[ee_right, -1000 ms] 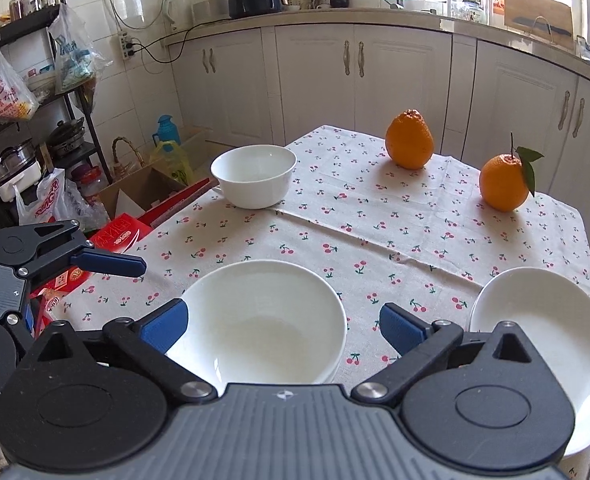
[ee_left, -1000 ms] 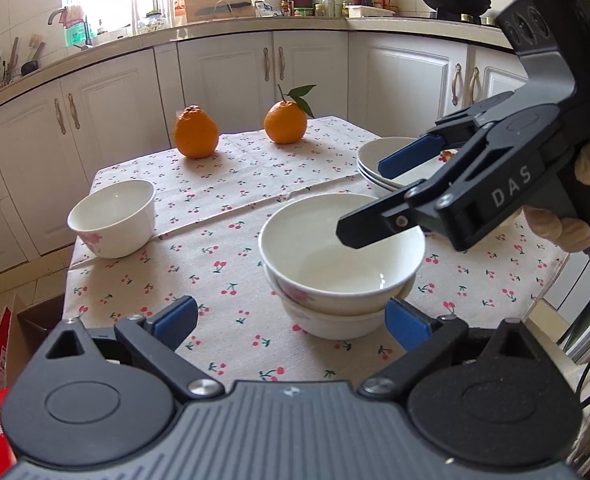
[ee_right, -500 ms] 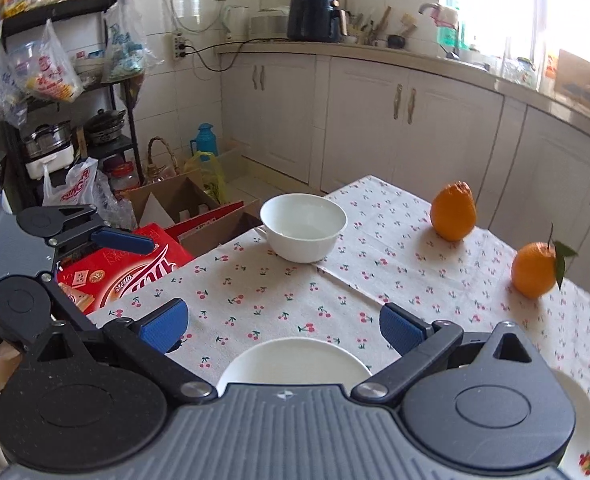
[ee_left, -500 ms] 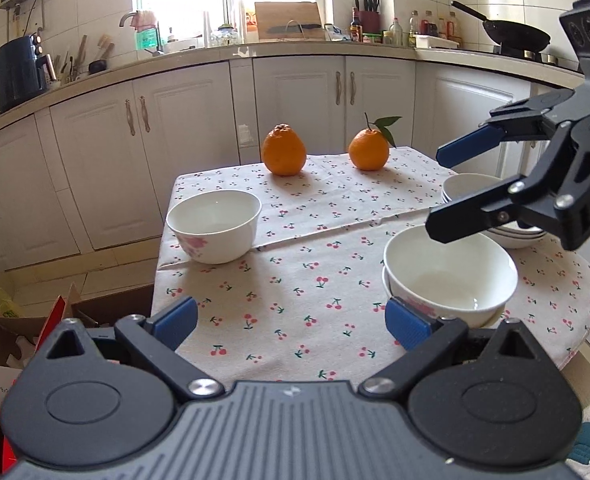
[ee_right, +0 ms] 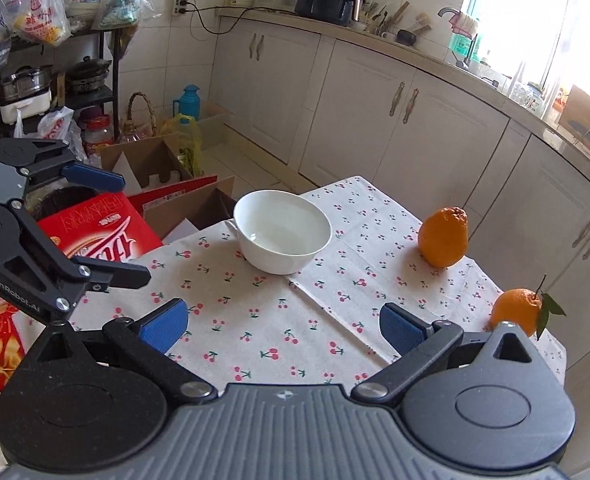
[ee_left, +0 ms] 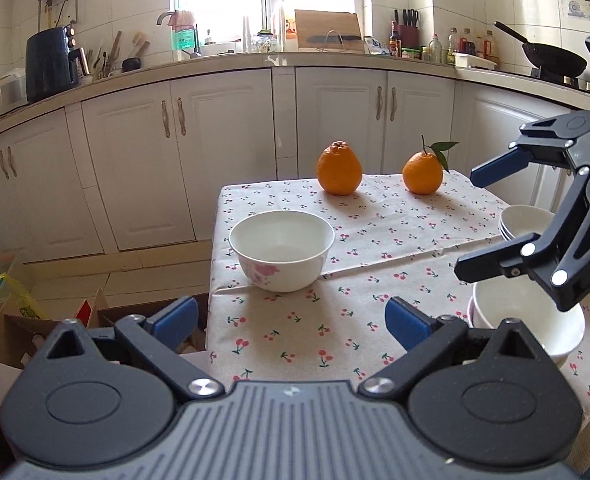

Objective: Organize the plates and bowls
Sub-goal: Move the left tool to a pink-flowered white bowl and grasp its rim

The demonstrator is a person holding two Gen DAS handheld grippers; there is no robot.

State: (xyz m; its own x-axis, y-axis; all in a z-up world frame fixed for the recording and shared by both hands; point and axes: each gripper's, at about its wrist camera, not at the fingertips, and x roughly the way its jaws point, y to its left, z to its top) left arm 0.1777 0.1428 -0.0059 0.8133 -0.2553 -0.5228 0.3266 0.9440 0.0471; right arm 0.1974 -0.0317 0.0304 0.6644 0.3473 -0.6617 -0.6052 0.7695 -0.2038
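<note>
White bowl with pink flower print, upright on cherry-print tablecloth, left claw and right claw both spread, empty

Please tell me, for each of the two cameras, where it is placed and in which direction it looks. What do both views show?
Left wrist: sits on the left gripper, looks across the table at the lone bowl, cabinets and window; its own open jaws show, with the right gripper at the right edge.
Right wrist: sits on the right gripper, looks across the table toward the shelf corner; own open jaws show, left gripper at the left edge.
Shared: the lone bowl, both oranges, the cherry tablecloth.
</note>
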